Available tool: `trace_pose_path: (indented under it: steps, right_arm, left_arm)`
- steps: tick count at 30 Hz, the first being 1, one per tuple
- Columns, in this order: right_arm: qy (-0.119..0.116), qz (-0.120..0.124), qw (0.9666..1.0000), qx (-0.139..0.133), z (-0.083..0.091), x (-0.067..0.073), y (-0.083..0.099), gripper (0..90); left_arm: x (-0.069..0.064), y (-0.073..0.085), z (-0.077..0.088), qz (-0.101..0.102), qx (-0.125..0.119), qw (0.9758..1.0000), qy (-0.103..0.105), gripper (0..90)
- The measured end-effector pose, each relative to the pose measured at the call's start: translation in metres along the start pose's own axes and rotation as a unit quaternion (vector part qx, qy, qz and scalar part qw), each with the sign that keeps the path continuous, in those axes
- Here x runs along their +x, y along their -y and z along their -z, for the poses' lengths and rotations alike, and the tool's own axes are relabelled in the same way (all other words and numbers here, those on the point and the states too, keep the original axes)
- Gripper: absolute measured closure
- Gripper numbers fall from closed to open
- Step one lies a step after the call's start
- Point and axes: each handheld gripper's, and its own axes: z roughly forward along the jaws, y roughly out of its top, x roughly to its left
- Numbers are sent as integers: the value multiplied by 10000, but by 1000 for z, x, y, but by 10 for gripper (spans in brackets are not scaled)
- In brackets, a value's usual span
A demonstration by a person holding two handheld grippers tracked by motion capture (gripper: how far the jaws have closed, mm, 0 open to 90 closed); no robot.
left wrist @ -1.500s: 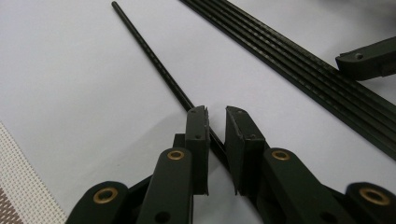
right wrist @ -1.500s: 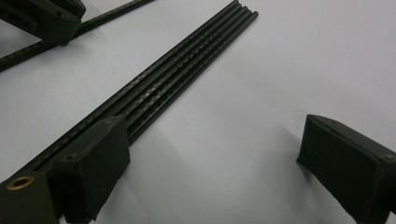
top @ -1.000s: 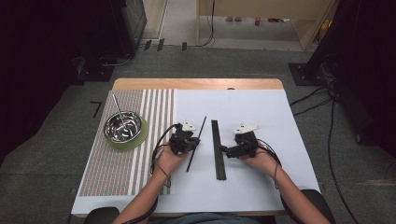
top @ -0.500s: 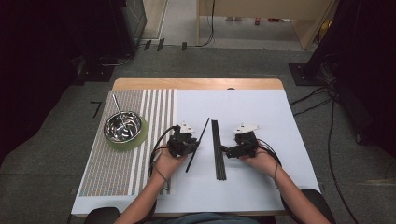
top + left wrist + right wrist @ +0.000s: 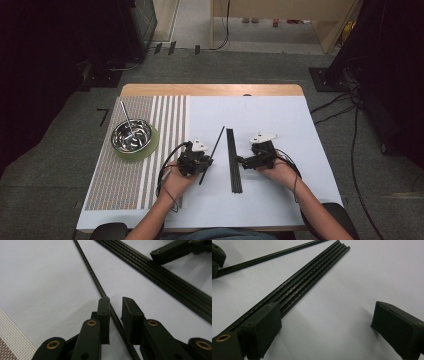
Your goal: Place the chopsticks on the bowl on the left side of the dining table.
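High view: white sheet [image 5: 280,120] covers most of the table, striped mat [image 5: 150,130] on its left. Steel bowl [image 5: 132,135] sits on a green coaster on the mat, a thin rod leaning in it. Left gripper [image 5: 199,162] sits left of centre at the near end of a single black rod [image 5: 214,148] that slants away to the far right. Right gripper [image 5: 246,162] touches the right edge of the bundle of black rods [image 5: 233,160], which lies straight, near to far.

Left gripper view: jaws have just been opening, now a narrow gap; the single rod [image 5: 95,280] runs between them, left pad touching it, right pad clear.

Right gripper view: jaws wide apart, nothing between; left pad [image 5: 265,323] rests against the bundle [image 5: 307,282].
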Motion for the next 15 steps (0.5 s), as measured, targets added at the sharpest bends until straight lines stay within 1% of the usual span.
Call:
trace_pose_path:
  steps: [3, 4, 6, 7, 9, 12, 15]
  right_arm:
    - [1, 0, 10000, 2, 0, 0, 0, 83]
    - [1, 0, 10000, 1, 0, 0, 0, 83]
    - [2, -1, 10000, 1, 0, 0, 0, 83]
    - [2, -3, 10000, 4, 0, 0, 0, 83]
    - [1, -2, 10000, 4, 0, 0, 0, 83]
    - [2, -6, 10000, 4, 0, 0, 0, 83]
    - [2, -4, 10000, 3, 0, 0, 0, 83]
  left_arm:
    - [-1, -1, 0, -144, 47, 9998, -138, 779]
    - [0, -2, 0, -183, 64, 9997, -156, 780]
    - [3, -1, 1, -163, 81, 9997, -142, 800]
    - [4, -1, 1, -115, 74, 9998, -126, 808]
    - [8, -1, 2, -87, 65, 9999, -122, 811]
    - [14, 0, 2, 6, 20, 10000, -38, 820]
    - [18, 0, 3, -23, 29, 10000, -86, 823]
